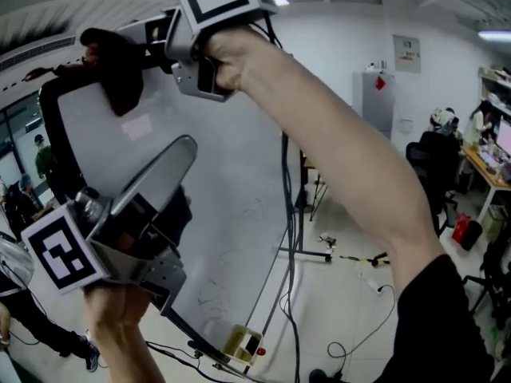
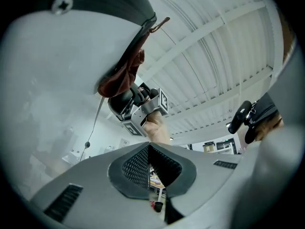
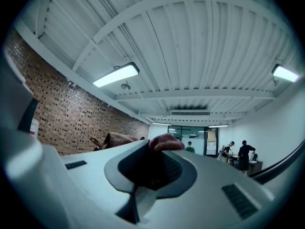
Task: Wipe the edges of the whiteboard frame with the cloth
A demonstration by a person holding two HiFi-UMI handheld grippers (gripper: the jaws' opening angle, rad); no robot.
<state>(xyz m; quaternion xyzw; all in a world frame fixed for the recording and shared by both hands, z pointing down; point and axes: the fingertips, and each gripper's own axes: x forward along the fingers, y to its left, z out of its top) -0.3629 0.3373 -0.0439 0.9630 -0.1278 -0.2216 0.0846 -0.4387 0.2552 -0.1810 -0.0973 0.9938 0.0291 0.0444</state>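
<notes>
Cloth [image 1: 120, 69], dark reddish, sits clamped between the jaws of the right gripper [image 1: 134, 50], bunched past the jaw tips and pressed against the dark whiteboard frame [image 1: 49, 122] near an upper corner; the right gripper view shows the same fabric [image 3: 164, 141] filling the space between the pads. From that gripper the frame edge appears to run on beyond the tips and bend downward, so the coming stroke likely means dragging the cloth lengthwise along that edge, not across it. The right hand is the nearer one and the only one carrying the cloth. The left gripper [image 1: 180, 152] hangs well below, in front of the white board face [image 1: 231, 198], its jaws pressed together with nothing between them, and its own camera looks up at the cloth [image 2: 125, 73] draped down the frame
</notes>
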